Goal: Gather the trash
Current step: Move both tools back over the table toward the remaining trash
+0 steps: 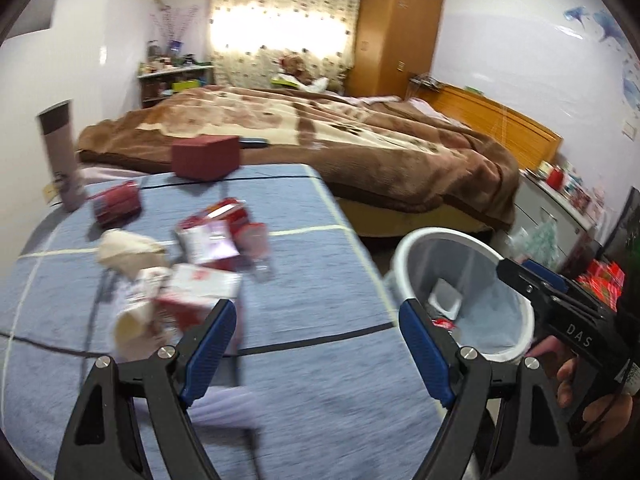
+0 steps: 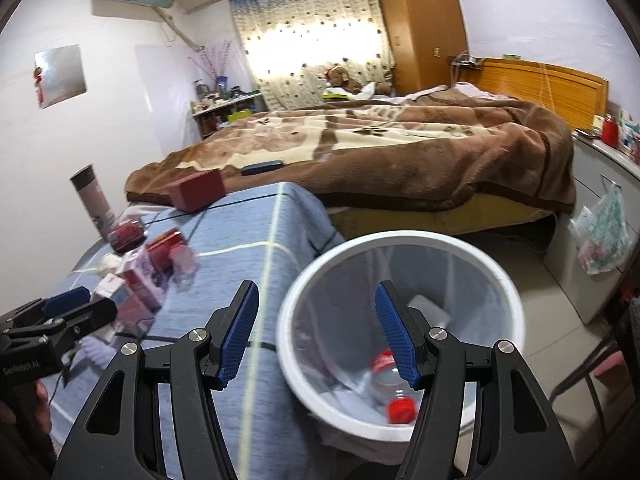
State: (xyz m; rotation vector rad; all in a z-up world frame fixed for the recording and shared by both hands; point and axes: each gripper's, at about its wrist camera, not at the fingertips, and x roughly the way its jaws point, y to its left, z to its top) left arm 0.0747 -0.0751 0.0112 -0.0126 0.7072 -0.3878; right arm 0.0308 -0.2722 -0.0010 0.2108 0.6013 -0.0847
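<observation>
The trash I'm going after is sitting in a loose pile on the blue checked tablecloth (image 1: 320, 360): a red-and-white carton (image 1: 196, 296) nearest me, a paper cup (image 1: 132, 324) tipped on its side just left of it, a crumpled tissue (image 1: 128, 250) behind, and more red wrappers and a clear plastic cup (image 1: 256, 248) further in. I'm reading the carton as lying ahead and left of my left gripper (image 1: 316, 340), its long side running roughly across my view, so I'm judging that a swing left plus some wrist roll is needed to straddle its narrow side. Both its jaws are standing wide with nothing between them.

My right gripper (image 2: 316, 332) is also spread wide and carrying nothing, and it is hanging by the near rim of the white bin (image 2: 400, 240), which is standing on the floor just off the table's right edge. A plastic bottle with a red cap (image 2: 394, 392) is already lying inside. So the left hand is the nearer one to the pile and the right is nearer the bin.

The cloth between my left jaws and the table edge is bare, giving me room to sweep. A tall tumbler (image 1: 62, 156) and a dark red box (image 1: 206, 156) are standing at the far side, well clear of the pile.
</observation>
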